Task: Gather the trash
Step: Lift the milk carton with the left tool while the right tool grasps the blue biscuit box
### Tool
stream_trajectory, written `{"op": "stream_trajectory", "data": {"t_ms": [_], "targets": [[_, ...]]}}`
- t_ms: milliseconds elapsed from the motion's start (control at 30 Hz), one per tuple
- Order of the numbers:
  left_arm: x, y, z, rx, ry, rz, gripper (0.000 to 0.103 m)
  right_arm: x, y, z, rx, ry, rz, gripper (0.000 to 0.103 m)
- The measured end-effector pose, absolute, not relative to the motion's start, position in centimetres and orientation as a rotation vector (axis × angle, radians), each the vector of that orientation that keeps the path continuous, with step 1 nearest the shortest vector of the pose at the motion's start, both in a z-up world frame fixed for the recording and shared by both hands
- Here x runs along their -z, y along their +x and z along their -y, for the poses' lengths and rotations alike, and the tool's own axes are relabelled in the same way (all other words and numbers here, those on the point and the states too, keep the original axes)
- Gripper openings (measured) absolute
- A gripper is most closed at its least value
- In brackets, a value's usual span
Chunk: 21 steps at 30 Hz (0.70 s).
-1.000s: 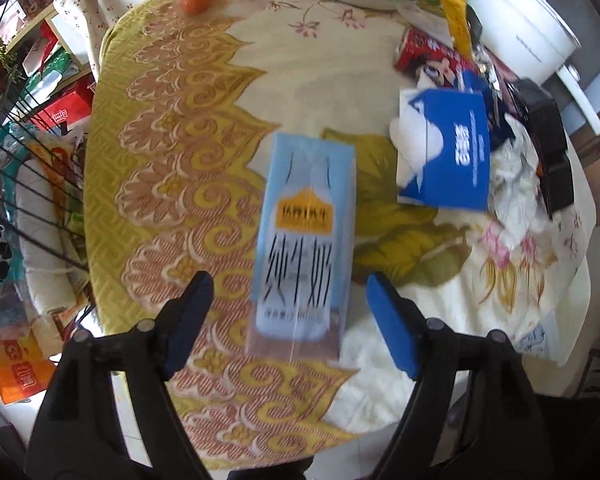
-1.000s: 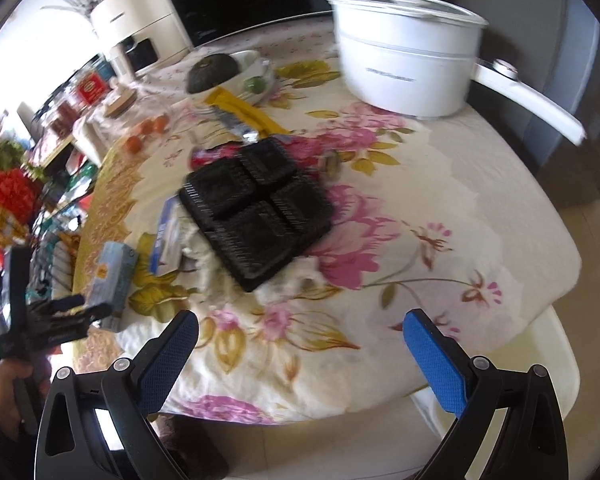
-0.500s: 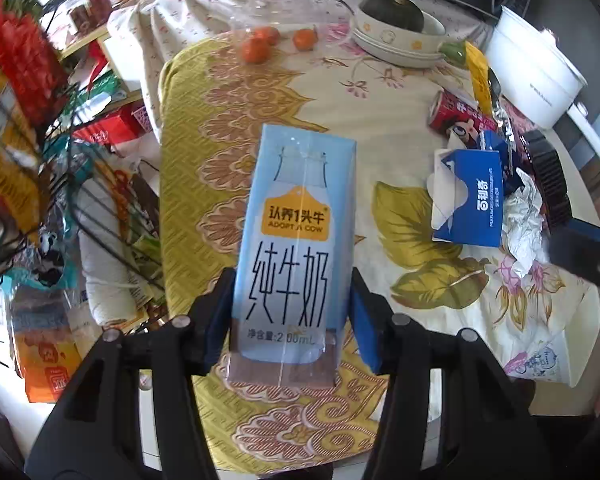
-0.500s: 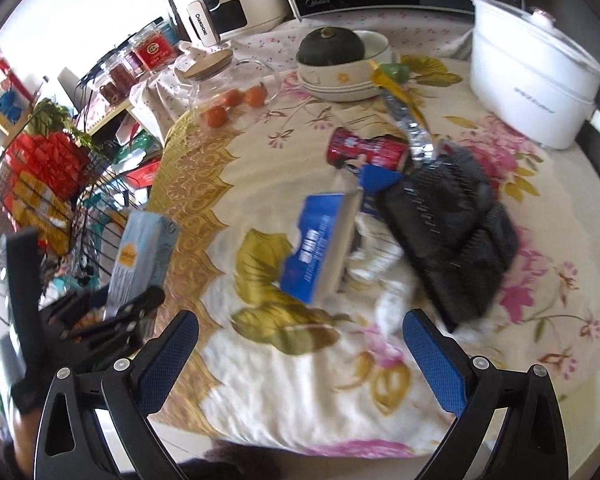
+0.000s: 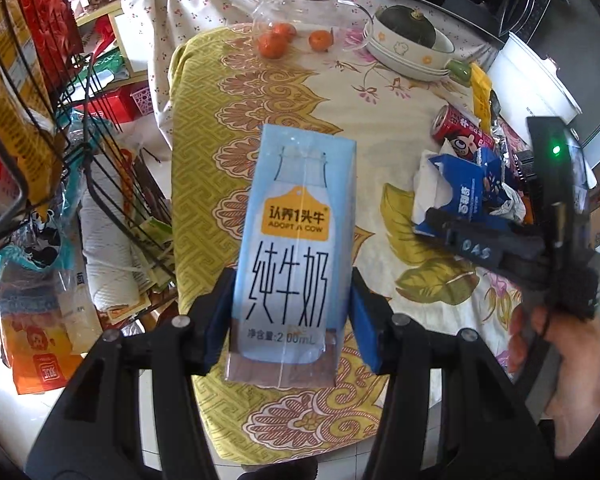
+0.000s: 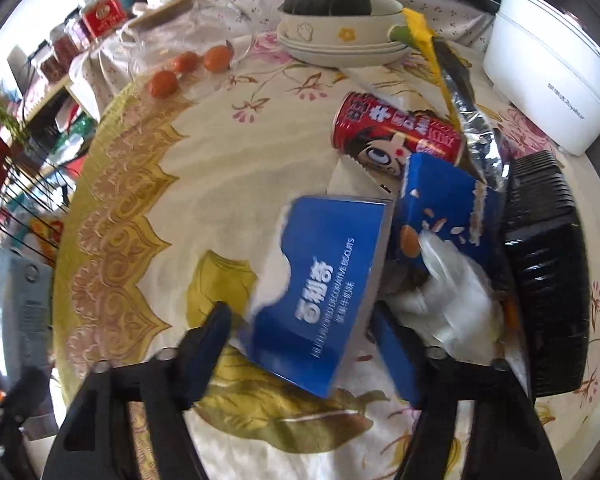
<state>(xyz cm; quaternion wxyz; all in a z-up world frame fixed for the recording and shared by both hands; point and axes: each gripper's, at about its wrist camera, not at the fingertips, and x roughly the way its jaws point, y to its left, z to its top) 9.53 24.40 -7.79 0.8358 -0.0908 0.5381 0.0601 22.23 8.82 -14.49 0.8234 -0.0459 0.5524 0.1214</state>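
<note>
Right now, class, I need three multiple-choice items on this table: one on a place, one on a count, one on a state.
1. The red can lies: A in the bowl; B beyond the blue biscuit box; C on the floor.
2. Oranges by the glass jar: A one; B three; C six.
3. The milk carton is: A clamped by the left gripper; B flat on the table; C crushed.

B, the can shows past the box. B, three show. A, both jaws press its sides.

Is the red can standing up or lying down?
Lying down. The red can rests on its side on the tablecloth, its cartoon face showing.
</note>
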Motion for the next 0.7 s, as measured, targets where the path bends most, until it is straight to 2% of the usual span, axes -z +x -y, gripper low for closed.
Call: {"op": "stream_trajectory", "data": {"t_ms": [100, 300, 333, 367, 400, 567, 600, 633, 667, 700], "targets": [[7.6, 9.6, -24.2, -0.122, -0.194, -1.132, 0.056, 14.3, 22.1, -8.5, -0.269, -0.087, -1.154, 0.058], [7.0, 9.5, -23.4, -0.108, -0.178, -1.117, 0.056, 11.3, 20.8, -6.8, -0.361, -0.041, -1.143, 0.056], [6.9, 9.5, -23.2, -0.106, -0.18, -1.113, 0.056, 10.5, 20.5, -6.5, -0.378, -0.039, -1.139, 0.049], [6.7, 9.5, -23.1, -0.101, -0.185, -1.108, 0.055, 10.1, 20.1, -6.4, -0.392, -0.04, -1.139, 0.03], [6.6, 9.4, -22.9, -0.094, -0.191, -1.105, 0.055, 9.4, 19.7, -6.0, -0.412, -0.036, -1.14, 0.028], [6.3, 9.2, -21.3, -0.053, -0.19, -1.103, 0.056, 8.4, 18.5, -5.1, -0.408, -0.109, -1.141, 0.028], [6.3, 9.1, -21.2, -0.052, -0.188, -1.105, 0.056, 8.7, 18.3, -4.8, -0.416, -0.096, -1.157, 0.029], [6.3, 9.1, -21.1, -0.053, -0.187, -1.105, 0.056, 8.9, 18.2, -4.5, -0.413, -0.081, -1.169, 0.039], [6.3, 9.0, -21.1, -0.055, -0.187, -1.103, 0.056, 9.2, 18.2, -4.2, -0.401, -0.059, -1.177, 0.062], [6.2, 9.0, -21.1, -0.059, -0.187, -1.102, 0.056, 9.4, 18.2, -3.9, -0.393, -0.033, -1.176, 0.071]]}}
